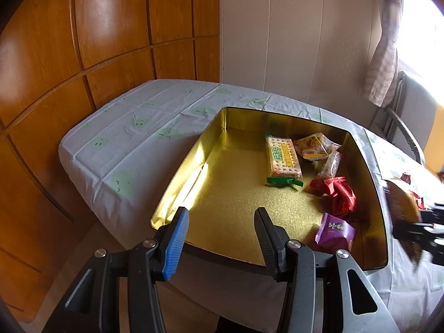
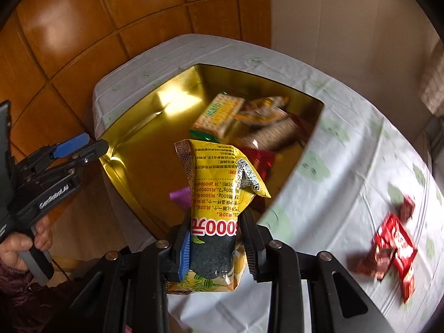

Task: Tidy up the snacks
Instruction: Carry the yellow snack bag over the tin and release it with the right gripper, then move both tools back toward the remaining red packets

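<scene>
The right claw (image 2: 215,242) is pinching the yellow snack bag (image 2: 219,194) mid-body, just short of the gold tin (image 2: 116,152) ahead, its light, crinkly, slippery top flopping, while the left claw (image 1: 222,238) is hovering open, empty.

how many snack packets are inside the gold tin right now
5 show in the rectangular gold tin: green-ended cracker pack, orange bag, clear biscuit sleeve, red wrapper, purple packet. More may hide beneath.
</scene>
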Action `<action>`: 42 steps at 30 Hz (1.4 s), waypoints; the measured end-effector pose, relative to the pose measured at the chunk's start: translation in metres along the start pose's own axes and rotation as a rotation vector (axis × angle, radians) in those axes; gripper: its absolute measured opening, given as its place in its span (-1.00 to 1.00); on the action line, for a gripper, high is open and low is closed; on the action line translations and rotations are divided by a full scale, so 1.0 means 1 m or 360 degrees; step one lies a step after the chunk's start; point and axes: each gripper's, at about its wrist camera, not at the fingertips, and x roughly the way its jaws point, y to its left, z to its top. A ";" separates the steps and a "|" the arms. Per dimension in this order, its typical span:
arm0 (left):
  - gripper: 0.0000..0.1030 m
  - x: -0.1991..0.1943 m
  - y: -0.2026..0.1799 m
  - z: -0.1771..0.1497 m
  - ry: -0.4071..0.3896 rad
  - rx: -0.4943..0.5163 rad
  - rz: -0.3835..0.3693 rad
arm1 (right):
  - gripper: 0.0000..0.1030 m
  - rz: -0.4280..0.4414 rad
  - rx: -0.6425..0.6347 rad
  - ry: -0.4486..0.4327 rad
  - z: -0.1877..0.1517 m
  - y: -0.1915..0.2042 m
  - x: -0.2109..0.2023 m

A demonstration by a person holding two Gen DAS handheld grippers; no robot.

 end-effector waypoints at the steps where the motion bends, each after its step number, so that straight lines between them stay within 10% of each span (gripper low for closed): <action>1: -0.03 -0.001 0.001 0.001 -0.0005 -0.0002 0.0005 | -0.38 -0.0028 -0.0036 -0.0007 0.004 0.004 0.005; 17: -0.03 0.000 0.008 0.003 -0.0012 -0.0021 0.0029 | -0.28 -0.0014 0.0159 0.0049 0.037 -0.002 0.072; 42: -0.03 -0.018 -0.021 -0.001 -0.0052 0.0115 -0.0013 | -0.28 -0.0197 0.0326 -0.0243 -0.032 -0.046 -0.029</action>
